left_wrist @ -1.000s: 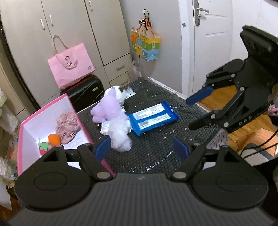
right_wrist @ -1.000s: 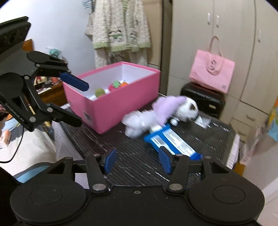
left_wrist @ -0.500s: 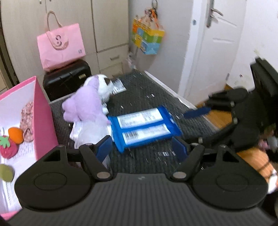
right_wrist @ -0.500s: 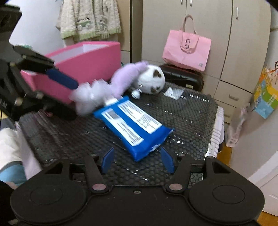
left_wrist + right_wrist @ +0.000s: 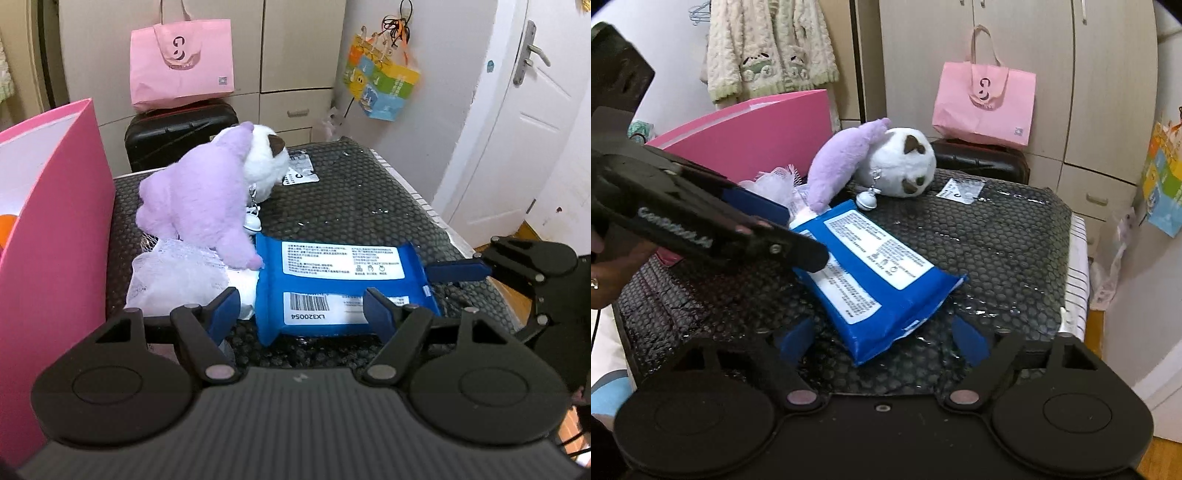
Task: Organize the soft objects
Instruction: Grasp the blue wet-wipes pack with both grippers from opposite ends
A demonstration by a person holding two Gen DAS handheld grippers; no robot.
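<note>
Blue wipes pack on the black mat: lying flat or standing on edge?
Lying flat. The blue plastic wipes pack rests broad side down on the black bubble-textured mat, white printed labels facing up; the right wrist view shows the same.

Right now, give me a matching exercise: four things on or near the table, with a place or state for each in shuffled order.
Things:
1. blue wipes pack
2. purple plush toy
3. pink box
4. pink tote bag

Places or states:
a. on the black suitcase
b. lying flat between both grippers
c. lying on white netting
d. standing open at the table's edge

Pairs: 1-b, 2-c, 3-d, 4-a
</note>
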